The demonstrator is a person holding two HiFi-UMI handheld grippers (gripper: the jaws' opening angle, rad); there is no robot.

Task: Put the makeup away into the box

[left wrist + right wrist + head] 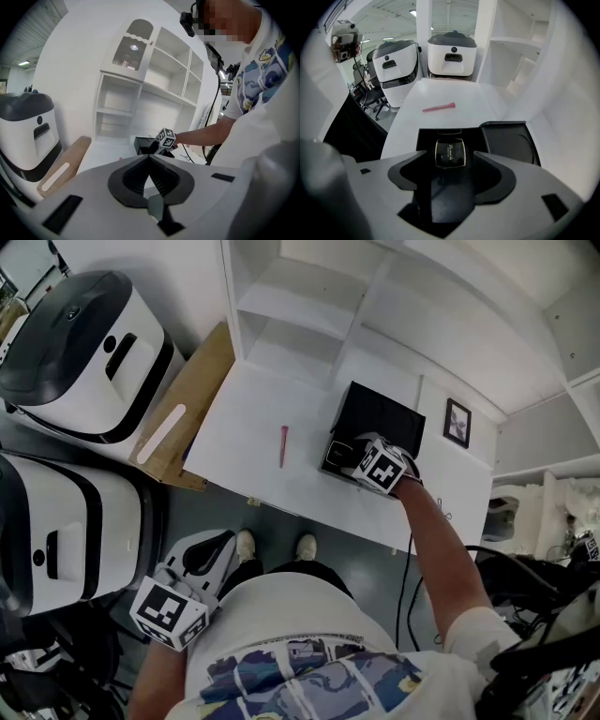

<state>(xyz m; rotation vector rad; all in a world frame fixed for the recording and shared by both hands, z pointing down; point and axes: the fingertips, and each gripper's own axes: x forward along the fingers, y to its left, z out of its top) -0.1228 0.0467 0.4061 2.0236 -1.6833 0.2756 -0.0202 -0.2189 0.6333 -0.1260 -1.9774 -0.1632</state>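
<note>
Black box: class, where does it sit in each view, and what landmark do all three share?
Head view: black box right of centre, at the right gripper.
Left gripper view: box small, centre, just above the shut left gripper.
Right gripper view: box lower centre, open, behind the black case the jaws hold.
Shared landmark: the white table.

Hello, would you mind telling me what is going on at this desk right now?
A person is packing makeup into a black box on the white desk. The right claw is at the open box, its jaws set on a dark labelled makeup case, apparently lowering it in. A pink stick lies loose on the desk. The left claw hangs shut and empty at the person's side.
</note>
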